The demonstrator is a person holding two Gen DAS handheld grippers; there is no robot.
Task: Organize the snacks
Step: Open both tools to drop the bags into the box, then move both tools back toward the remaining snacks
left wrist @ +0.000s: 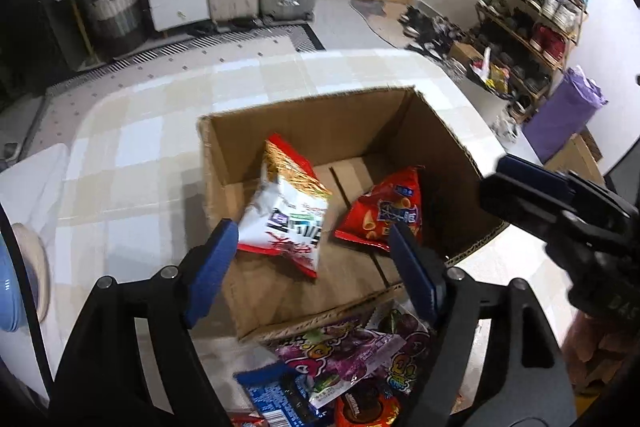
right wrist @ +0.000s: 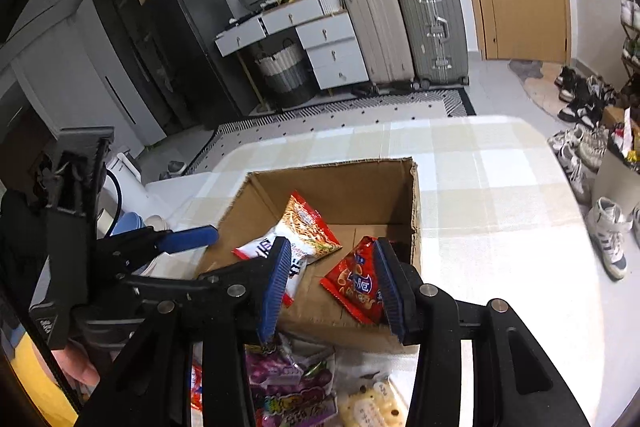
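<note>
An open cardboard box [left wrist: 304,115] [right wrist: 332,175] stands on the checked table. Inside it lie a white and red noodle snack bag [left wrist: 286,211] [right wrist: 304,227] and a red snack bag [left wrist: 384,215] [right wrist: 354,283]. My left gripper [left wrist: 316,267] is open and empty above the box's near side, over the white bag. My right gripper [right wrist: 334,287] is open and empty above the box's near edge; it also shows in the left wrist view [left wrist: 532,187]. A pile of snack packets, purple candy bags [left wrist: 344,347] [right wrist: 288,383] among them, lies in front of the box.
The checked tablecloth [left wrist: 140,155] [right wrist: 492,187] covers the table. A blue bowl and white cups [left wrist: 24,267] sit at the left edge. A pale cracker packet [right wrist: 372,407] lies near the pile. Suitcases [right wrist: 404,27], drawers and a shoe rack [left wrist: 528,19] stand beyond the table.
</note>
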